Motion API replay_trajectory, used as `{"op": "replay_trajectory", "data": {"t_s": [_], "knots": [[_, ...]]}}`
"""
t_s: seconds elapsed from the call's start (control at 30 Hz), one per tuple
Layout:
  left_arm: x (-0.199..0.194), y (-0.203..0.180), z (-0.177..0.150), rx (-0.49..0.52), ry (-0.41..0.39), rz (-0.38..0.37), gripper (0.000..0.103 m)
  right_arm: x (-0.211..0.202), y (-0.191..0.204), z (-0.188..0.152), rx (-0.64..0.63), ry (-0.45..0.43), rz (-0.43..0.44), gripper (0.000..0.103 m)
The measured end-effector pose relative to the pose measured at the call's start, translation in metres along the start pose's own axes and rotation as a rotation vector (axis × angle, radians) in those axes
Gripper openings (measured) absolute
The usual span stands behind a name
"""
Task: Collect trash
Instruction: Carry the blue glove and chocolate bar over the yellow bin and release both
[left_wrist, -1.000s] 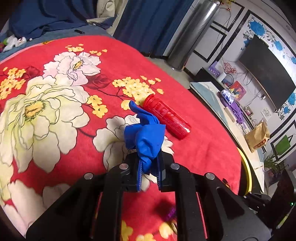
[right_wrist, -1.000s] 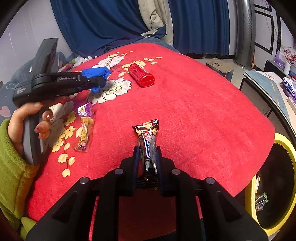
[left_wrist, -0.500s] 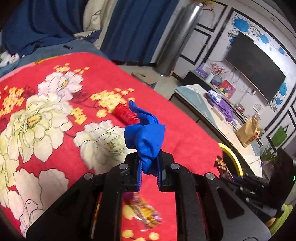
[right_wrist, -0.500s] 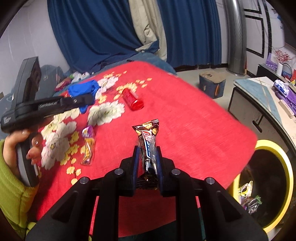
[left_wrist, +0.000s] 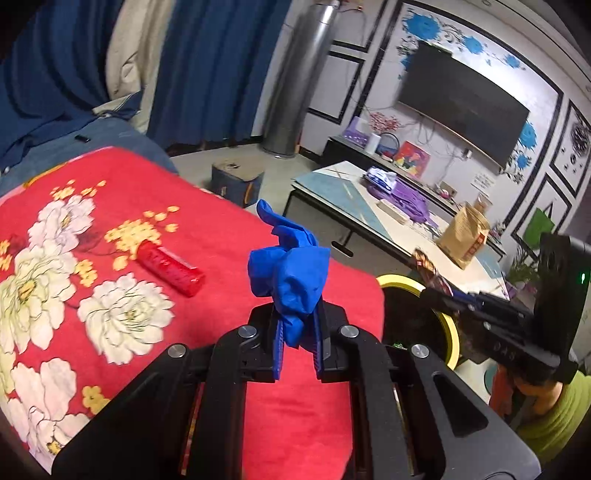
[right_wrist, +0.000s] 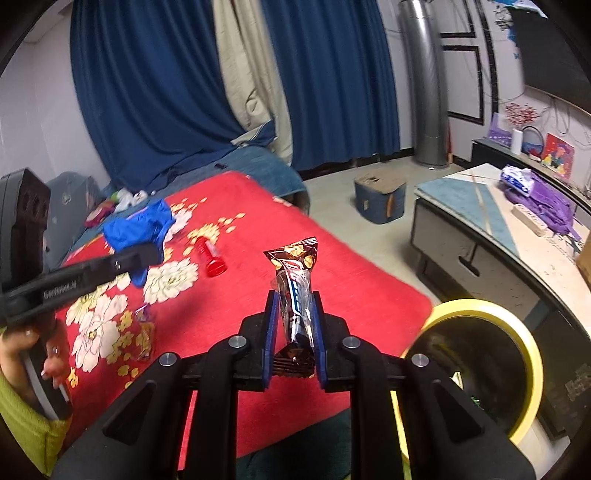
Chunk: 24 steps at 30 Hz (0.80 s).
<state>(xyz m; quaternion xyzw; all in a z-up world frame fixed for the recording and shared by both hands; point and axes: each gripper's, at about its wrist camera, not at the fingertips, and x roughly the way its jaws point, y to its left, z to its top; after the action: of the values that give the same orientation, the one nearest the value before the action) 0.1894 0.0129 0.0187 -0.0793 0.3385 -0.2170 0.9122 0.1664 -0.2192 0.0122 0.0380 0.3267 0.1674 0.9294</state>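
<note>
My left gripper is shut on a crumpled blue glove and holds it above the red flowered blanket. My right gripper is shut on a brown snack wrapper, held upright in the air near the blanket's edge. A bin with a yellow rim stands on the floor to the right of the bed; it also shows in the left wrist view. A red bottle lies on the blanket. A purple and yellow wrapper lies on the blanket at left.
A low table with purple items stands right of the bin. A blue box sits on the floor behind the bed. Blue curtains and a metal cylinder stand at the back.
Both grippers have lifted and swung right, away from the blanket and toward the yellow-rimmed bin, each still holding its item. The bin now fills more of the right wrist view.
</note>
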Motion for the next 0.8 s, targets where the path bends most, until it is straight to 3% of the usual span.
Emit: {"op": "replay_trajectory", "data": {"t_s": [0.8], "knots": [[0.030,-0.099,-0.023,0.191,0.060,-0.113,0.007,-0.062,-0.073,-0.010,0.080,-0.068,-0.116,0.017]]}}
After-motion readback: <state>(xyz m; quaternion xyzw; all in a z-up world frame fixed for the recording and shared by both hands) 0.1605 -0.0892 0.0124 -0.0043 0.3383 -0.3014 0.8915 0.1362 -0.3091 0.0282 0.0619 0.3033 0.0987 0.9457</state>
